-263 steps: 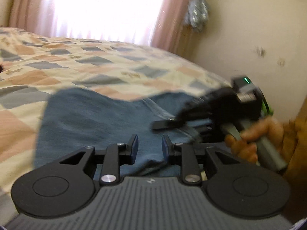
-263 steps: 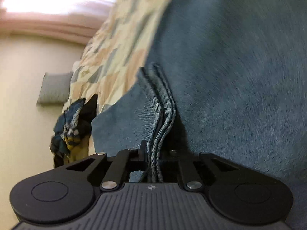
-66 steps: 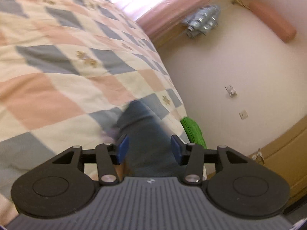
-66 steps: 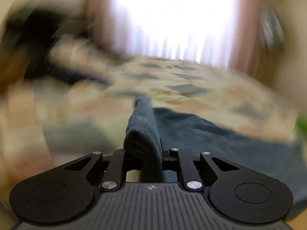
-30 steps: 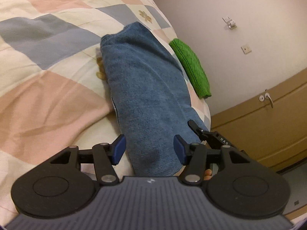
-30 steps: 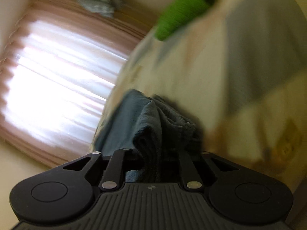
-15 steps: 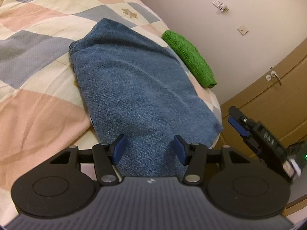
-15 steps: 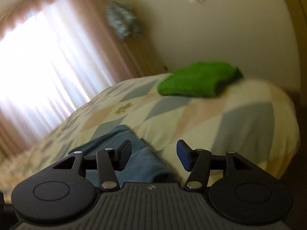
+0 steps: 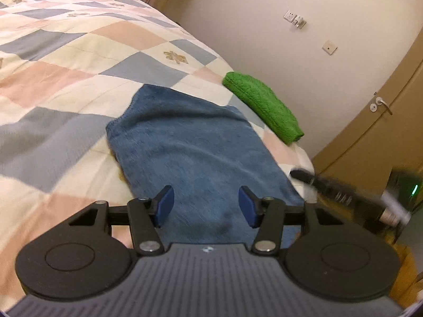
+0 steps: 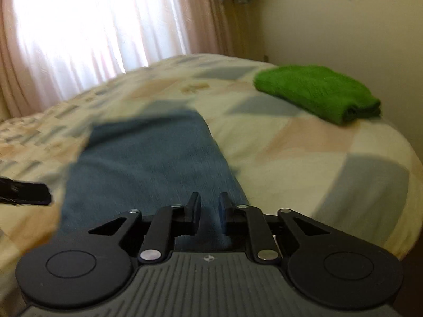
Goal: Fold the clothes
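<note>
Blue jeans (image 9: 195, 153), folded into a compact rectangle, lie flat on the patchwork quilt near the bed's corner. My left gripper (image 9: 206, 206) hovers over their near end, open, its blue pads wide apart and empty. In the right wrist view the same jeans (image 10: 148, 158) stretch away from my right gripper (image 10: 210, 208), whose jaws stand only a narrow gap apart with nothing between them. The right gripper (image 9: 343, 187) also shows blurred at the right of the left wrist view. One left fingertip (image 10: 26, 192) pokes in at the left edge of the right wrist view.
A folded green garment (image 9: 261, 107) (image 10: 317, 92) lies on the quilt (image 9: 66, 79) by the wall, beyond the jeans. The bed's edge drops off to the right, with a wooden door (image 9: 380, 105) behind. A bright curtained window (image 10: 79, 26) is at the far side.
The right gripper has let go of the jeans, backed away, and its jaws have narrowed since half a second ago. The left gripper pulled back, showing the whole folded jeans.
</note>
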Demonstrator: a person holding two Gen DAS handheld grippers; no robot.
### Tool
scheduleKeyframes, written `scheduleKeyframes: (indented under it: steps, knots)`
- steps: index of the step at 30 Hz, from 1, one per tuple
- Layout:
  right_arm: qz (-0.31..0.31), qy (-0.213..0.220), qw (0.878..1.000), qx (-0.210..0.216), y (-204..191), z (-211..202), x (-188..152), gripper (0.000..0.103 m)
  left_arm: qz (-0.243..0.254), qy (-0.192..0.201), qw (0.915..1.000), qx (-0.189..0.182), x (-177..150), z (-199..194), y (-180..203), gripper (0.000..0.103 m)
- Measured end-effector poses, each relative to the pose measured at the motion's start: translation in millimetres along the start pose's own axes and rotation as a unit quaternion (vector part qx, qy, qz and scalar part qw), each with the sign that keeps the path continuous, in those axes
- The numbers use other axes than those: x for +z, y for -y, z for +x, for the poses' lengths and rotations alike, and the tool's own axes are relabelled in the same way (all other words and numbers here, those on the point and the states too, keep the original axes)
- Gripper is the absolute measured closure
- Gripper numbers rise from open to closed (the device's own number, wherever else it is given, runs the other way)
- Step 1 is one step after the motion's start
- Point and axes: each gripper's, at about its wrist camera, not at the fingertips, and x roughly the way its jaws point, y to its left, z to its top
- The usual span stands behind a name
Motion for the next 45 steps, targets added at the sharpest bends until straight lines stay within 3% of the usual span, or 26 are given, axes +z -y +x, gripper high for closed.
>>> scheduleKeyframes:
  steps: [2,6,10,11,12,15,17,20,23,24,28,30,34,38,40,45]
  knots:
    - [-0.033,-0.010,0.999,0.019,-4,19,25,0.081,0.004,0.002,1.0000,0.001,11,6,-7,0.056]
    - [-0.133,-0.055,0.989,0.030,-19,71,64,0.092,0.011,0.005,0.9999,0.002,34,17,-20,0.056]
    - [-0.149,-0.099,0.981,0.075,-20,132,91,0.094,0.026,-0.002,0.9995,0.018,41,41,-25,0.056]
    - [-0.151,-0.112,0.980,0.073,-20,147,94,0.102,0.039,-0.003,0.9987,0.031,37,49,-22,0.056]
    - [-0.153,-0.124,0.978,0.069,-20,160,96,0.103,0.052,0.005,0.9979,0.038,32,52,-18,0.053]
    - [-0.174,-0.134,0.976,-0.011,-19,200,99,0.100,0.070,0.016,0.9965,0.042,26,51,-14,0.051]
    - [-0.137,-0.145,0.980,-0.017,-7,218,102,0.099,0.047,0.013,0.9985,0.023,36,44,-24,0.055]
    - [-0.070,-0.081,0.994,0.015,6,187,113,0.095,0.003,0.018,0.9998,0.013,56,34,-50,0.059]
    - [-0.081,-0.040,0.994,0.066,-8,140,110,0.092,-0.026,-0.012,0.9994,-0.018,73,53,-67,0.060]
    - [-0.090,-0.041,0.993,0.070,-15,130,104,0.085,-0.028,-0.019,0.9993,-0.018,78,62,-70,0.065]
    - [-0.122,-0.066,0.990,0.004,-28,111,56,0.081,-0.033,-0.034,0.9989,0.004,94,94,-81,0.076]
    - [-0.109,-0.061,0.992,-0.001,-15,113,36,0.081,-0.025,-0.032,0.9988,0.026,98,98,-79,0.085]
    - [-0.069,-0.065,0.995,0.009,-3,114,36,0.080,0.009,-0.023,0.9970,0.073,99,84,-62,0.083]
    - [-0.068,-0.066,0.996,0.006,-6,114,36,0.079,0.055,-0.004,0.9918,0.116,99,63,-36,0.066]
    - [-0.061,-0.065,0.996,0.007,-5,114,35,0.079,0.082,0.006,0.9882,0.129,99,52,-21,0.066]
    - [-0.050,-0.063,0.997,0.007,-4,113,37,0.078,0.108,0.001,0.9891,0.100,95,45,-1,0.063]
